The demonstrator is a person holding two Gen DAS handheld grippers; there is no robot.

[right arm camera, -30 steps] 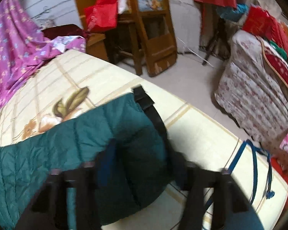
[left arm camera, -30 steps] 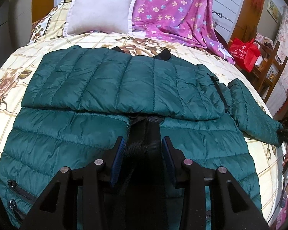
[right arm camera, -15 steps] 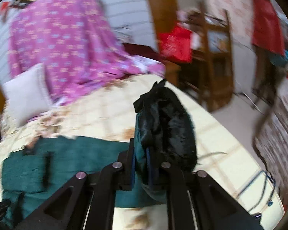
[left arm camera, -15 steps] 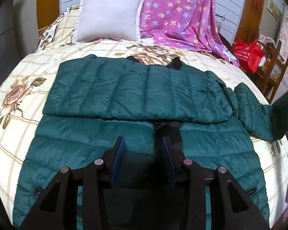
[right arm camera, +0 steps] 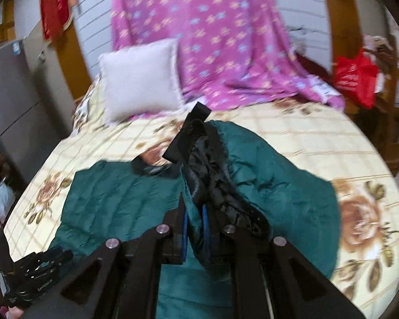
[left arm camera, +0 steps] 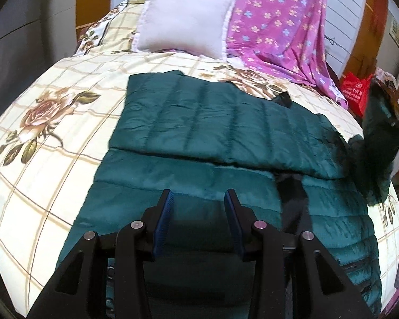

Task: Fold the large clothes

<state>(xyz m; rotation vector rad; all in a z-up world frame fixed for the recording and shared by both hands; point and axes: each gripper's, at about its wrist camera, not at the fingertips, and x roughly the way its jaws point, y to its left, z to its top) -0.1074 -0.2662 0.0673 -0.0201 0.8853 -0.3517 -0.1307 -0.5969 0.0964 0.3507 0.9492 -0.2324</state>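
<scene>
The right gripper (right arm camera: pixel 195 227) is pinched tight on a fold of the green puffer jacket (left arm camera: pixel 226 130), at the sleeve (right arm camera: pixel 266 186) with its black lining and cuff showing. A second ago that sleeve lay flat near the bed's right edge; now it is lifted and carried over the jacket's body, the cuff pointing toward the head of the bed (left arm camera: pixel 53 159). The left gripper (left arm camera: pixel 199 212) hovers over the jacket's near half with its jaws partly apart and nothing between them; it has slid leftward from the black central strip (left arm camera: pixel 292 194) it was over before. The jacket lies across the bed's middle, its long axis running from the left edge to the right, one sleeve already folded flat across its far half. Beyond it, at the head, a white pillow (left arm camera: pixel 183 18) leans beside a purple flowered sheet (left arm camera: pixel 279 26). A red bag (left arm camera: pixel 356 90) sits off the far right corner.
</scene>
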